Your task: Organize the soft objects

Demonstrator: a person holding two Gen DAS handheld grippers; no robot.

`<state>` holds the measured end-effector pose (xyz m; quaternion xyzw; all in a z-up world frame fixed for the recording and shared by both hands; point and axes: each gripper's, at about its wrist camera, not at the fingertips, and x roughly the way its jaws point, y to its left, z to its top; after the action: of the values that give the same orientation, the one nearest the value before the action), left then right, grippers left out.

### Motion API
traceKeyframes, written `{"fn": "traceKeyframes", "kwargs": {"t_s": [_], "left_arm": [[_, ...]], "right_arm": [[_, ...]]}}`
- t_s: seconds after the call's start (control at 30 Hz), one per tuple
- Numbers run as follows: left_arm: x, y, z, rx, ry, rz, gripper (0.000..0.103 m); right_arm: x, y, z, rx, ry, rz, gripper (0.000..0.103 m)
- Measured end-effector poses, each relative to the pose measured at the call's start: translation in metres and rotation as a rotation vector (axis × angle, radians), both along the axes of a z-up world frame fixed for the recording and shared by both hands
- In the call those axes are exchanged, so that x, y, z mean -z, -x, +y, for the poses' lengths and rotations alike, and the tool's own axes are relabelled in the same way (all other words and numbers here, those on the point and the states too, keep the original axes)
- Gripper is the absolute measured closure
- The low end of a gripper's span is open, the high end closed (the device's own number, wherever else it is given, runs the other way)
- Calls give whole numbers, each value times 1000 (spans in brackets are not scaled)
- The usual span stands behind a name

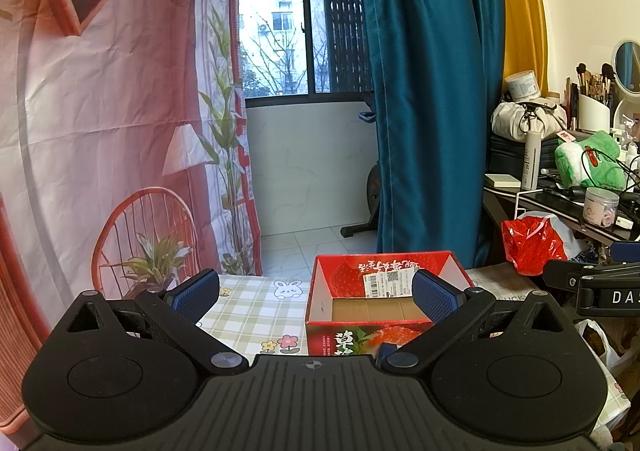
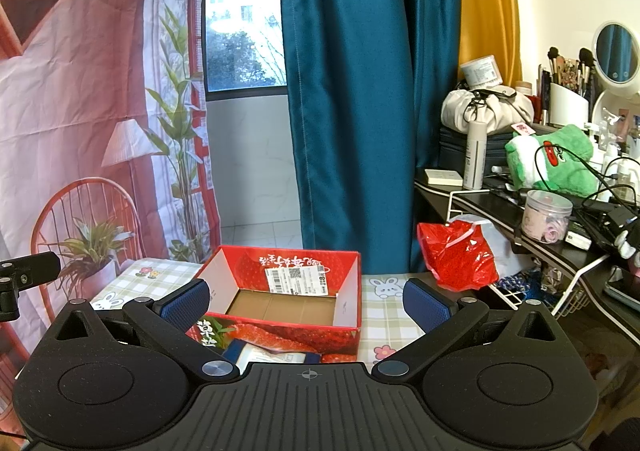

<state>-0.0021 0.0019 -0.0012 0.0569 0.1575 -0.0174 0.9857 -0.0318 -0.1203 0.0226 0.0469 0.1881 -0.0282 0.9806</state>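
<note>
A red strawberry-print cardboard box (image 1: 384, 283) (image 2: 288, 291) stands open and empty on the checked tablecloth (image 1: 248, 307) (image 2: 384, 315). My left gripper (image 1: 316, 297) hovers in front of it, open, nothing between its blue pads (image 1: 196, 293). My right gripper (image 2: 306, 301) is also open, level with the box's near wall. Below it, a white and blue soft packet (image 2: 272, 353) lies partly hidden under the gripper body, against the box front. A blue scrap (image 1: 385, 349) peeks out beside the box in the left wrist view.
A red plastic bag (image 2: 456, 255) (image 1: 532, 243) hangs at the table's right end. A cluttered dark desk (image 2: 560, 247) with a green plush (image 2: 556, 159) (image 1: 592, 163), jars and cables stands to the right. A teal curtain (image 2: 356, 91) and printed backdrop (image 1: 100, 111) rise behind.
</note>
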Motion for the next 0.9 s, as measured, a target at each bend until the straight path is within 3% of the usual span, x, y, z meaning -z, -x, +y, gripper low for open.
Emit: {"fn": "traceKeyframes", "kwargs": {"t_s": [0.47,0.67,0.9], "left_arm": [[4,-5,3,6,9,29,0],[11,-14,6,10,55,38,0],[24,-26,7,-8,110,-11,0]], "right_arm": [[0,0,0,1,-5,-2,0],[9,-6,-3,-28,-33,-7,0],[23,-21,-8,-82,-67,-46,0]]}}
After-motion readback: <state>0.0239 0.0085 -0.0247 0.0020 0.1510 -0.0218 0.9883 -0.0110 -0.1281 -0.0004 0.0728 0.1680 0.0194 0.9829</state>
